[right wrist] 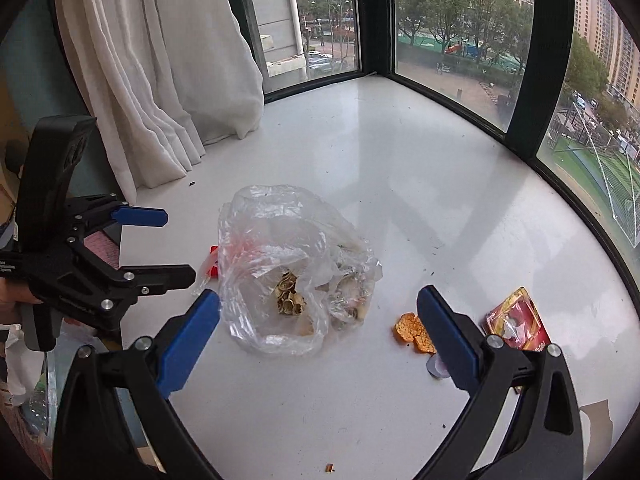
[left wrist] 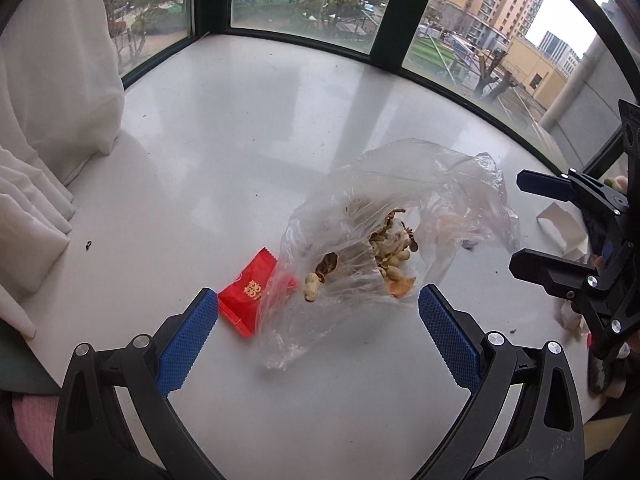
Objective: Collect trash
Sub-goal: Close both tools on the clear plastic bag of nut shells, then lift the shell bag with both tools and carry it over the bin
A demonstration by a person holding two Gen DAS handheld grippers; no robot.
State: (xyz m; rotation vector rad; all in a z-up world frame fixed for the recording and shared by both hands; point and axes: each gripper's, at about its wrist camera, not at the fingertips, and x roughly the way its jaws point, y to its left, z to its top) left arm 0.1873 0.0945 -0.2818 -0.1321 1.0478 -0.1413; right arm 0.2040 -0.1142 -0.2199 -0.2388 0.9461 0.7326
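both grippers hover over a white bench (right wrist: 400, 168) in a window bay, with a crumpled clear plastic bag (right wrist: 292, 268) lying between them as the landmark. the left gripper (left wrist: 318, 308) has its fingers released and spread wide, empty, their tips flanking the near edge of the bag without visibly touching it; the right gripper (right wrist: 318, 312) is likewise released and empty, its fingers either side of the bag's near end. contents of the bag: peanut shells and husk fragments (left wrist: 390, 250), seen through the film and heaped near its middle; the mouth of the bag cannot be made out for certain. loose trash around the bag: a red sachet (left wrist: 250, 290) partly tucked under the bag's edge on the left gripper's side; an orange cracker piece (right wrist: 412, 330) just beside the bag on the right gripper's side, touching the inner face of that gripper's right finger; a dark red foil wrapper (right wrist: 516, 322) beyond that finger; white paper scraps (left wrist: 560, 226) past the bag's far side in the left wrist view. judged step: an early approach, with nothing yet picked up and loose items still outside the bag. the next move likely calls for one gripper to pinch and lift the thin film to hold the bag open while the other gathers a loose piece; the film is slack and may slip or spill shells.
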